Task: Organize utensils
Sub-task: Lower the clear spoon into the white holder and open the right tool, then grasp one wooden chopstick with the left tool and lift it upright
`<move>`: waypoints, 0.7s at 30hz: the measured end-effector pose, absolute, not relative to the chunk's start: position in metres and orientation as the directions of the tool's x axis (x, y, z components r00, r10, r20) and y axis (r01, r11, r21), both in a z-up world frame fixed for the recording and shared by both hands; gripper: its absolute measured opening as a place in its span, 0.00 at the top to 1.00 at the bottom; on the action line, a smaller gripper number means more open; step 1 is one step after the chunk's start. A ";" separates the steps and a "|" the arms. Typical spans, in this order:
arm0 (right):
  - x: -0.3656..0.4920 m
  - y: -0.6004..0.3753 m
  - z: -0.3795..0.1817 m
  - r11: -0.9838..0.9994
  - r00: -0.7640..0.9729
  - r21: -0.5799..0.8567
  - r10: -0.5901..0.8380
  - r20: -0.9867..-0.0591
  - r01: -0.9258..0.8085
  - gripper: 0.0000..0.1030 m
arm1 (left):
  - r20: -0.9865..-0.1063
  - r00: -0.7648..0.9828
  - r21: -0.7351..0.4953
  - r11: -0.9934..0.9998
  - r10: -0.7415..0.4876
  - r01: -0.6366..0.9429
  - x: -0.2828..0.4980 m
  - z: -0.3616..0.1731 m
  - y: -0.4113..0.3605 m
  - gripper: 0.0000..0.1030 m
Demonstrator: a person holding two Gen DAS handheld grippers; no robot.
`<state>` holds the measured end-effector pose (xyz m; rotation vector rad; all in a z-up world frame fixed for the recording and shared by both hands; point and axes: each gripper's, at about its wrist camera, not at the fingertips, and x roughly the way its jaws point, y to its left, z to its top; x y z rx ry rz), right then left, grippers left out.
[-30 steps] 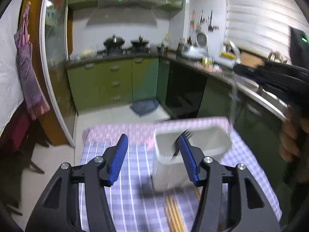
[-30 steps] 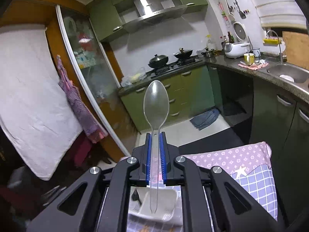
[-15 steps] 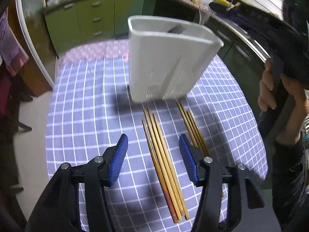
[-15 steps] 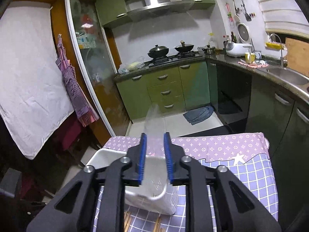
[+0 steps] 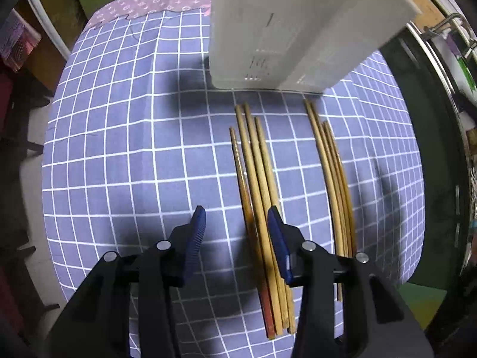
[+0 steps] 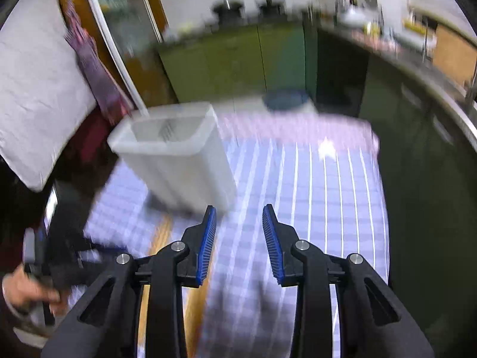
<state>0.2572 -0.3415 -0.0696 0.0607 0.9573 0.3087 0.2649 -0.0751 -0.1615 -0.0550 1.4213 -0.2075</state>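
Two bunches of wooden chopsticks lie side by side on the checked tablecloth (image 5: 125, 155). My left gripper (image 5: 237, 217) points down over the left bunch (image 5: 256, 179); its jaws are closing with those sticks between them, close to the right pad, not gripped. The right bunch (image 5: 334, 179) lies apart. A white plastic holder (image 5: 286, 29) stands just beyond the sticks. In the blurred right wrist view the holder (image 6: 179, 161) shows fork tines inside. My right gripper (image 6: 238, 211) hovers near it, jaws opening, nothing between them.
A hand on the left gripper's black body (image 6: 59, 256) shows at the lower left of the right wrist view. Green kitchen cabinets (image 6: 232, 59) and a counter (image 6: 432, 68) stand beyond the table. The cloth's pink border (image 5: 155, 0) marks the far edge.
My left gripper tipped down from the kitchen view, sank over the left chopstick bunch and narrowed its jaws. My right gripper let go of the clear spoon above the holder, opened and tipped down.
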 end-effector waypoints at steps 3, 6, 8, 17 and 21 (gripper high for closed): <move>0.253 -0.351 -0.091 0.960 0.475 0.169 0.259 -0.841 -0.224 0.68 | -0.981 0.120 -0.145 0.985 -0.155 0.089 0.272 -0.168 -0.076 0.62; 0.252 -0.358 -0.104 0.959 0.431 0.185 0.264 -0.863 -0.216 0.68 | -0.987 0.085 -0.133 0.989 -0.138 0.065 0.279 -0.178 -0.077 0.70; 0.249 -0.360 -0.109 0.958 0.423 0.186 0.265 -0.866 -0.218 0.68 | -0.989 0.069 -0.124 0.990 -0.129 0.065 0.280 -0.182 -0.080 0.70; 0.252 -0.348 -0.121 0.951 0.353 0.181 0.264 -0.898 -0.249 0.68 | -0.997 0.028 -0.066 0.995 -0.069 0.077 0.284 -0.186 -0.106 0.80; 0.252 -0.345 -0.126 0.950 0.325 0.176 0.256 -0.910 -0.256 0.68 | -0.998 0.015 -0.052 0.995 -0.053 0.081 0.284 -0.188 -0.114 0.88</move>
